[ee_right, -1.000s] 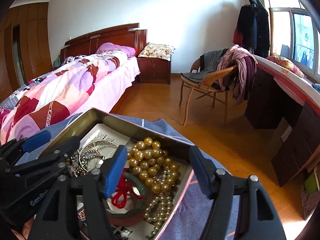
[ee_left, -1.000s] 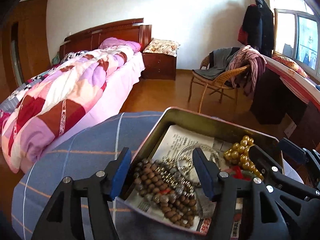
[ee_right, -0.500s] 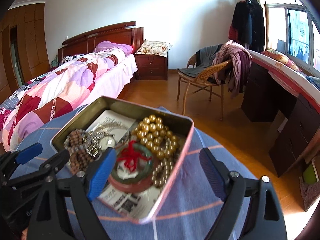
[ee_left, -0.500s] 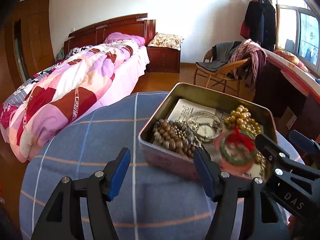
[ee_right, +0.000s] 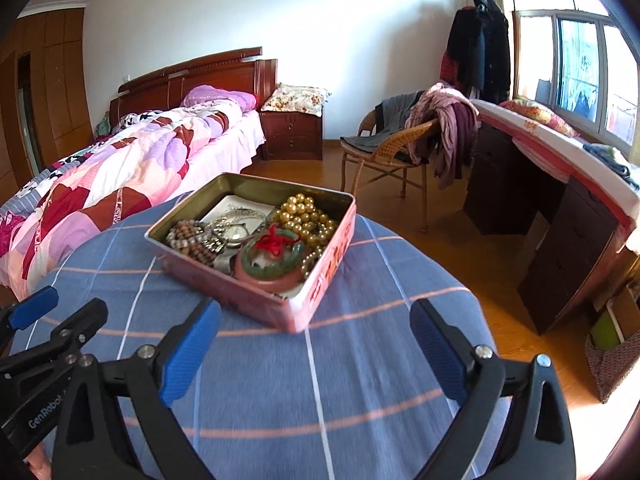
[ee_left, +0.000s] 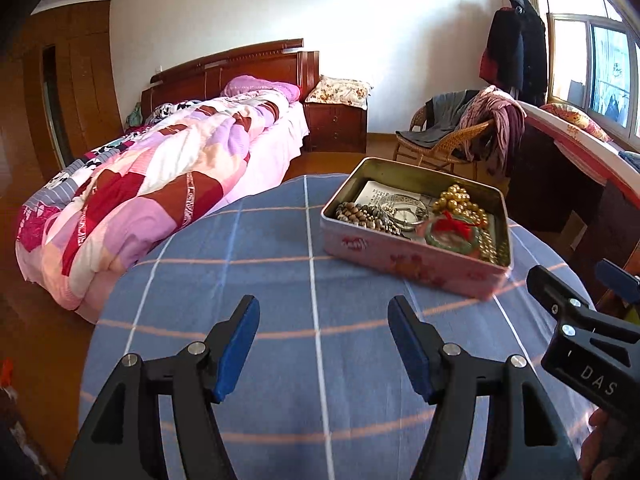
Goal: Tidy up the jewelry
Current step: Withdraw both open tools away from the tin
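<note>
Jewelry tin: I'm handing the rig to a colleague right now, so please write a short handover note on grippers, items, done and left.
Left gripper: open, empty, over the blue checked tablecloth, short of the tin.
Right gripper: open, empty, also short of it.
Pink tin: lidless, on the cloth. Inside lie a brown bead bracelet, a watch, a gold bead strand, a green bangle with red cord and a printed paper.
Done: all visible jewelry is in the tin.
Left: nothing plainly outstanding; no lid in view.

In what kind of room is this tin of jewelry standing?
Most likely a home bedroom: a made bed with a nightstand beside it, and clothes draped over a wicker chair.
</note>
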